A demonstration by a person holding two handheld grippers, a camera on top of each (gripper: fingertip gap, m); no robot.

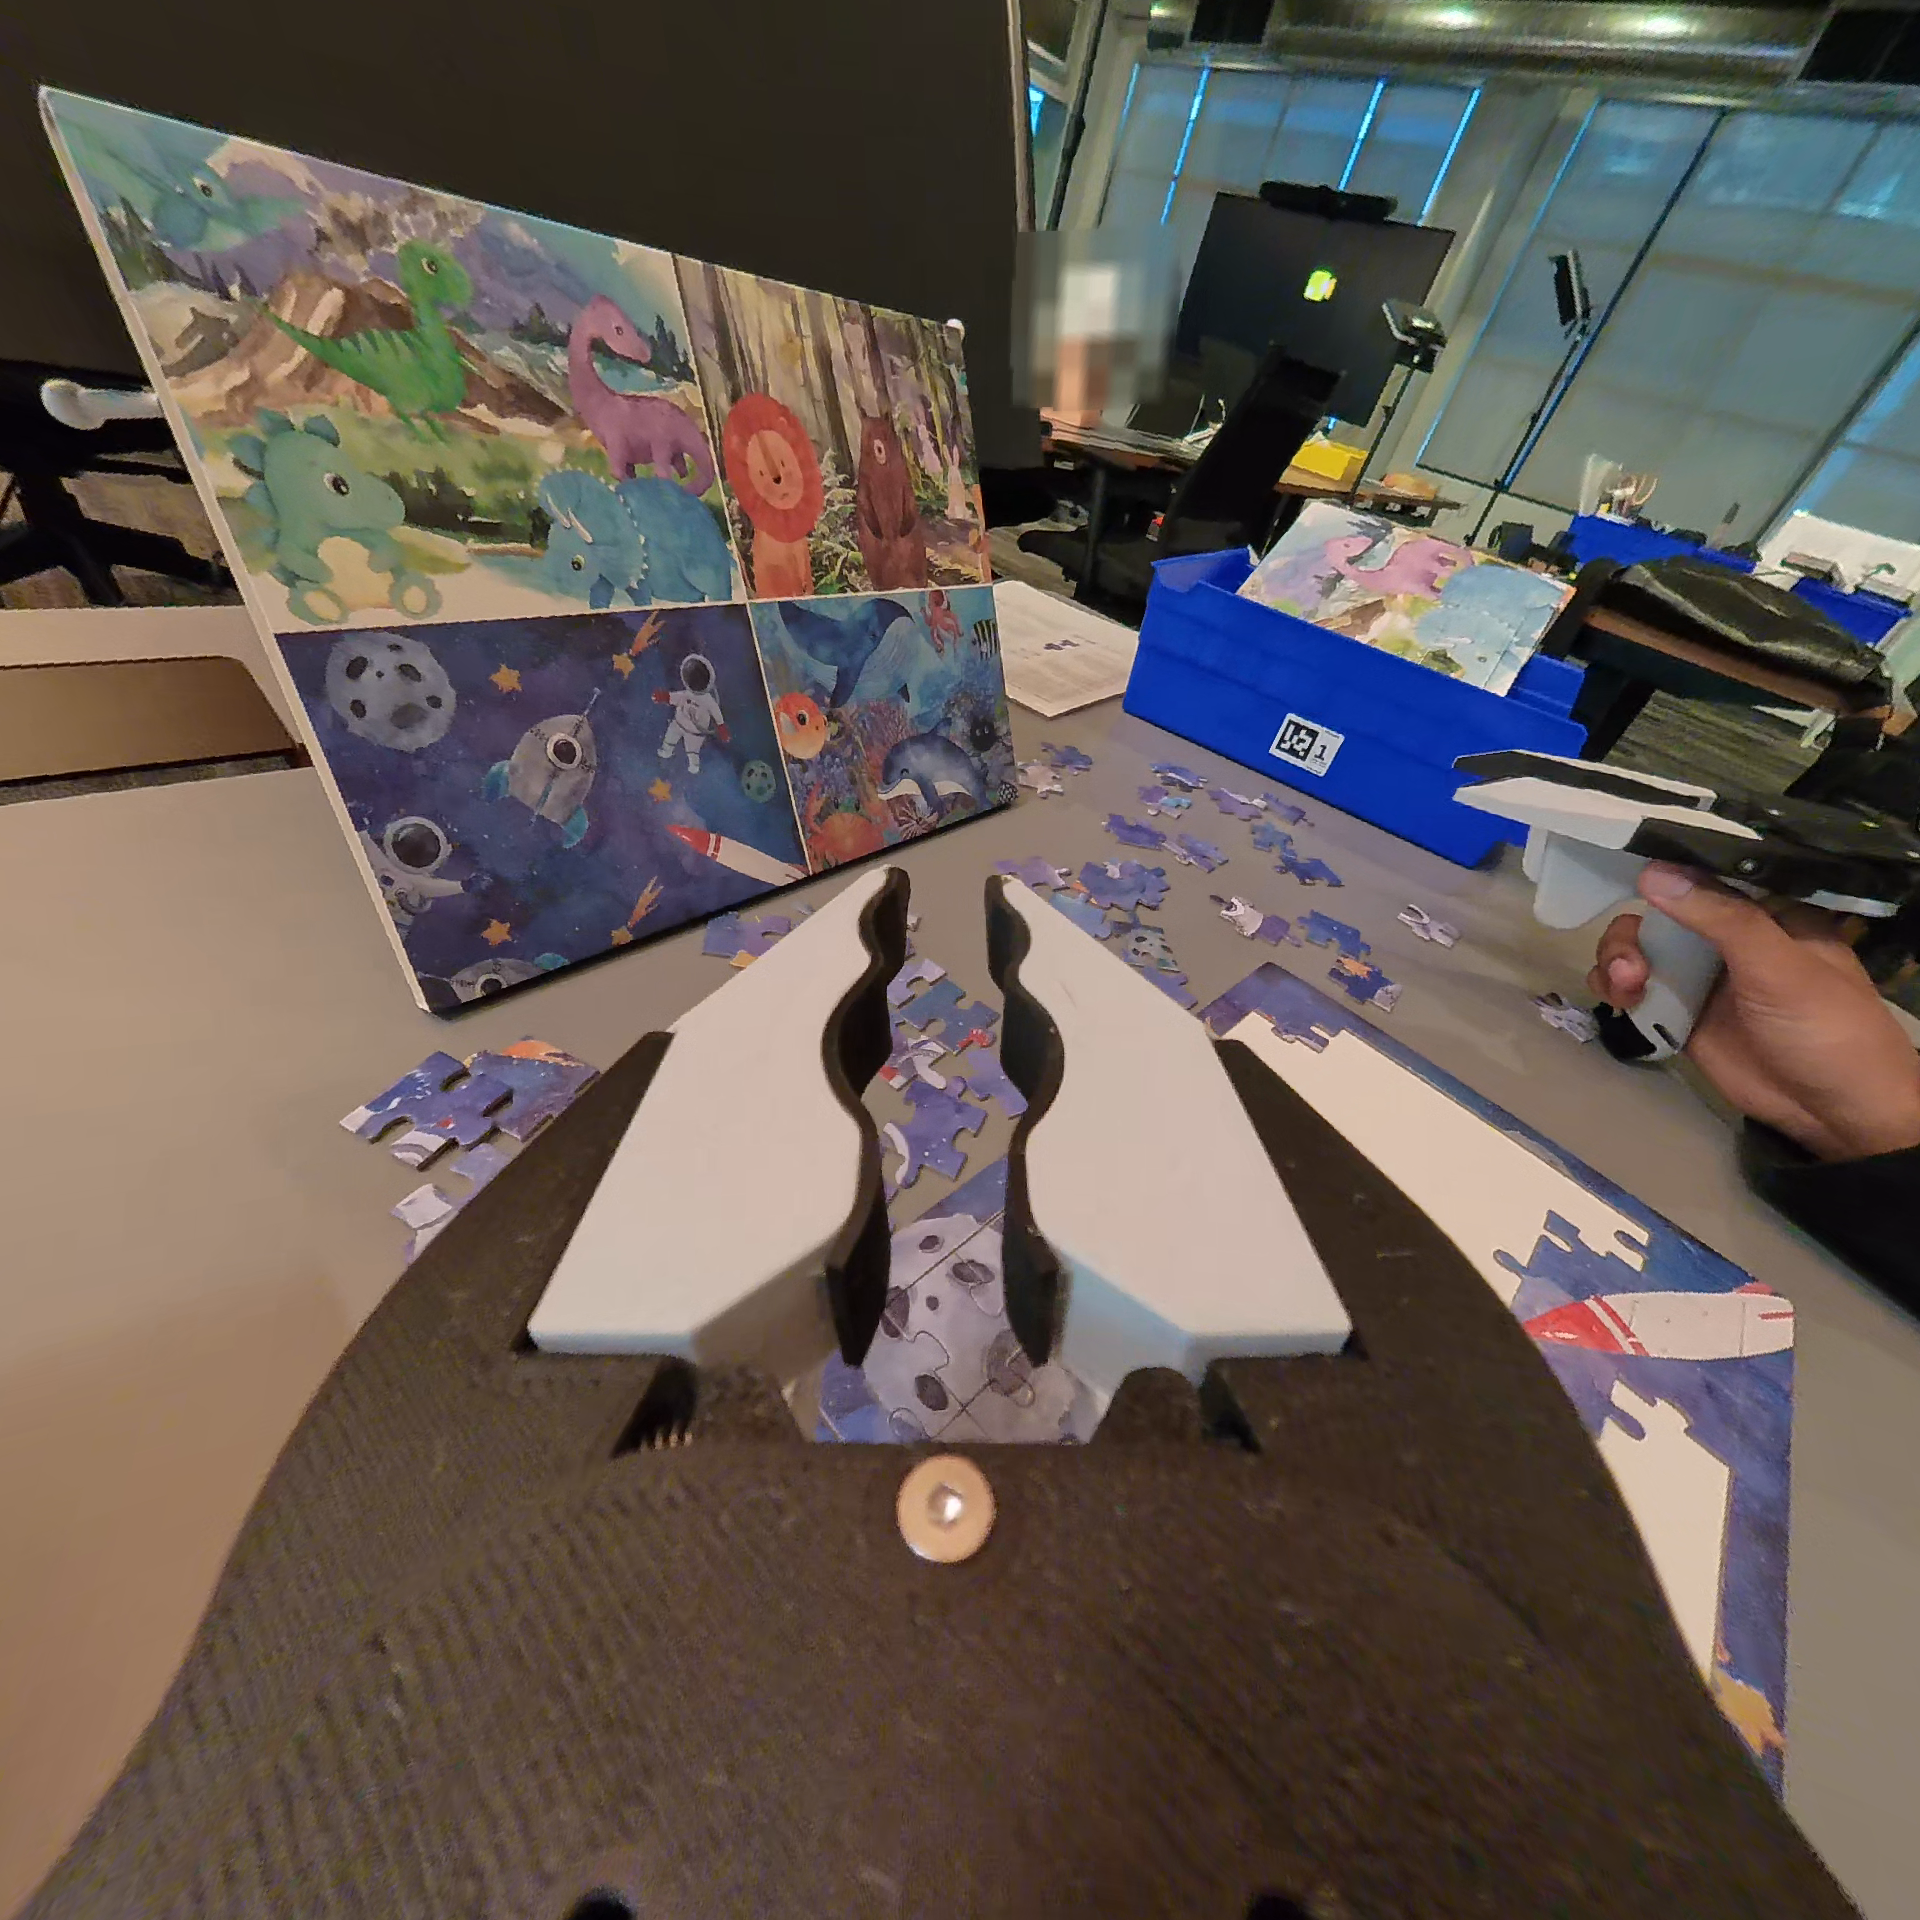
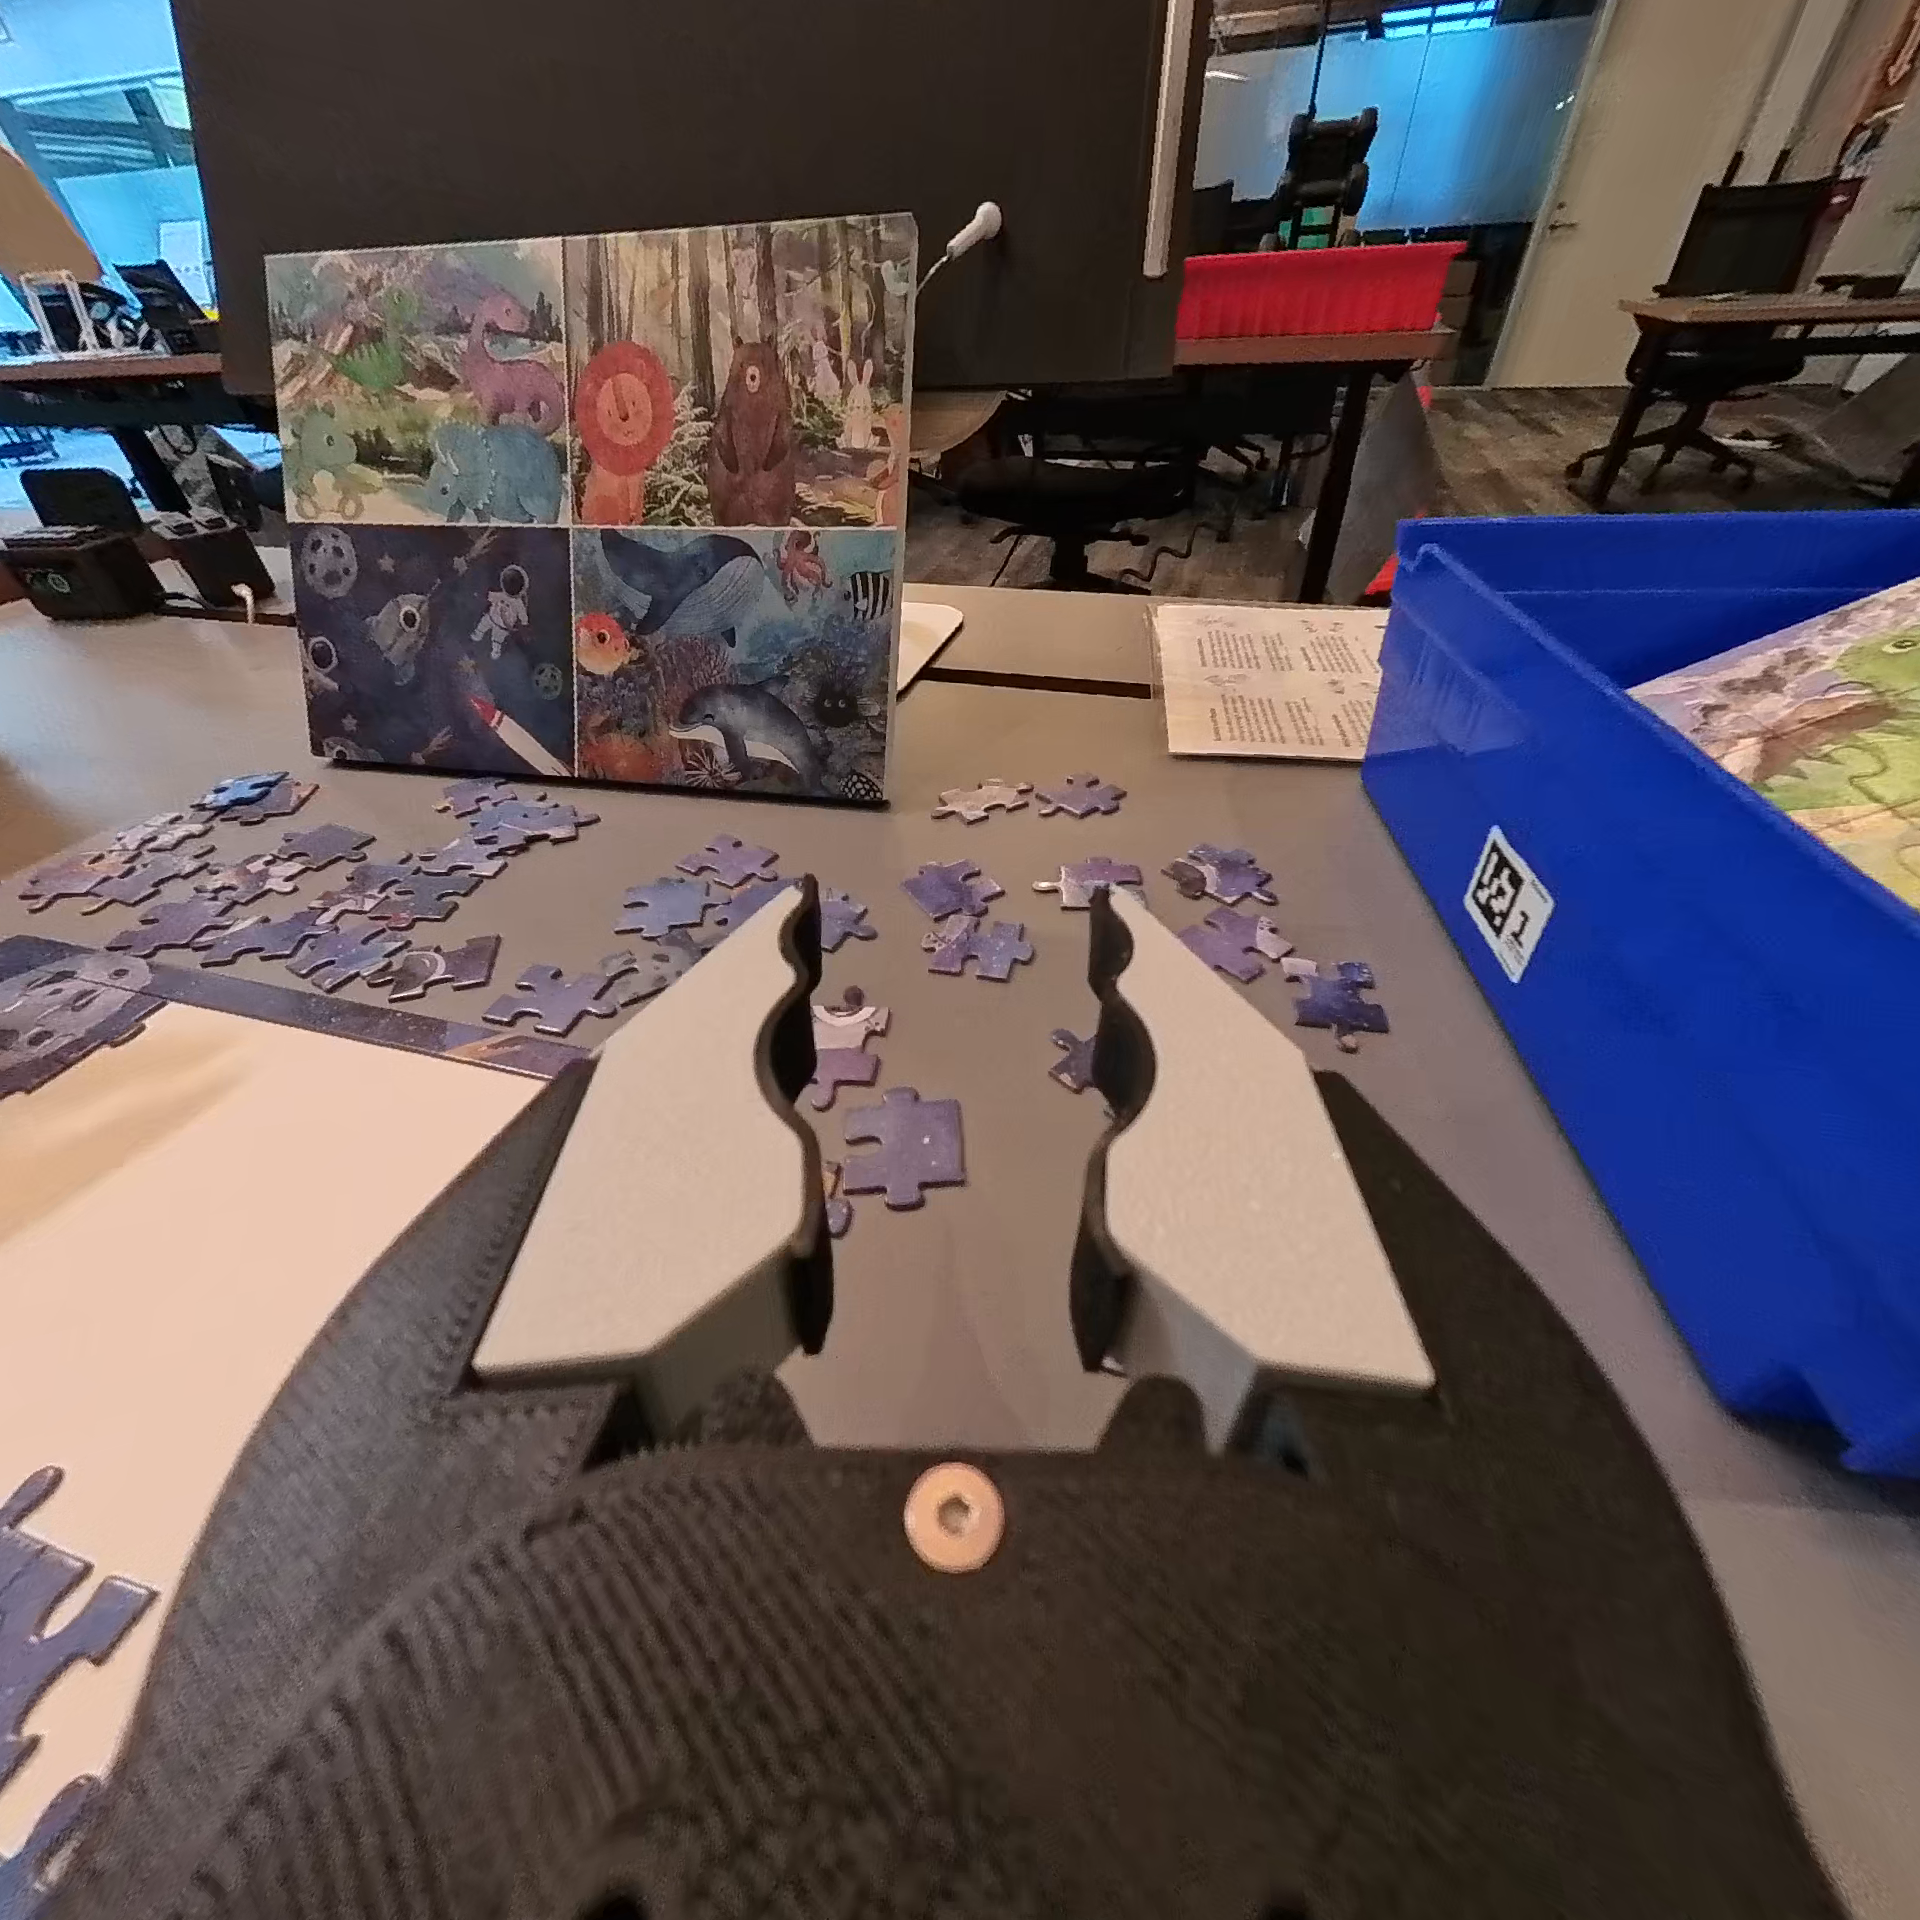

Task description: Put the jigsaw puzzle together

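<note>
Puzzle tray [image 1: 1455, 1174] partly hidden behind left gripper [image 1: 943, 883], pieces blurred.

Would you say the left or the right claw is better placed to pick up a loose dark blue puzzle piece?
Probably the right claw: it is wide open over a loose piece, while the left claw is nearly closed.
</note>
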